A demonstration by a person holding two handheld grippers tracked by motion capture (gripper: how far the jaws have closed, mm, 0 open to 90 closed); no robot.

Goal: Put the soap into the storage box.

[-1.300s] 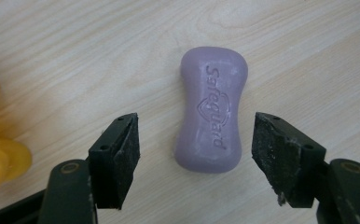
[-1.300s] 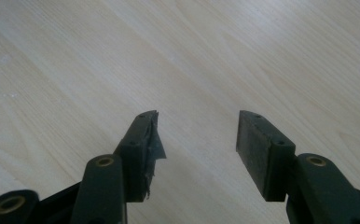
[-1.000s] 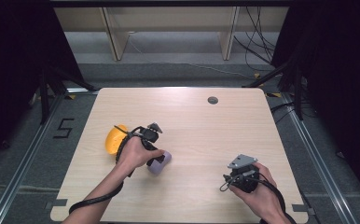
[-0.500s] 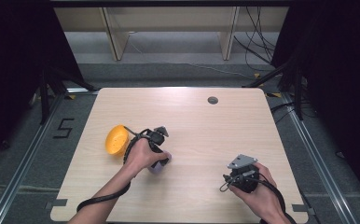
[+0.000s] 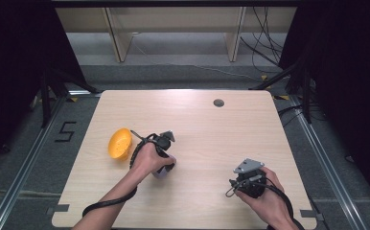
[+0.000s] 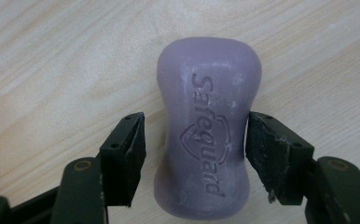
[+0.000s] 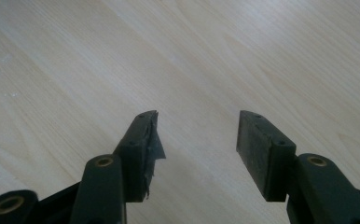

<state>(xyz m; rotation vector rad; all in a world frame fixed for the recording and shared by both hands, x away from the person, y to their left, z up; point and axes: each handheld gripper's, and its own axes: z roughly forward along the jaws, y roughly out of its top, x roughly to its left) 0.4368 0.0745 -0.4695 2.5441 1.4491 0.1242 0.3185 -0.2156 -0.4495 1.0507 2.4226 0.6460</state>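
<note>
Soap (image 6: pixel 208 128): purple, flat on table (image 5: pixel 212 129), right of orange bowl (image 5: pixel 119 143).
Left gripper (image 6: pixel 197 140): wide, straddling soap.
Right gripper (image 7: pixel 197 140): wide, holding nothing, far right of bowl.

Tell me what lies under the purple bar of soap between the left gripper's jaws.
The purple bar of soap lies flat on the light wooden table, embossed side up. The left gripper straddles it, jaws open with a gap on one side. The soap's underside is hidden.

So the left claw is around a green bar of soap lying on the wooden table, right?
Not quite: the bar of soap is purple, not green, as the left gripper view shows. The left claw is indeed around it, on the wooden table.
</note>
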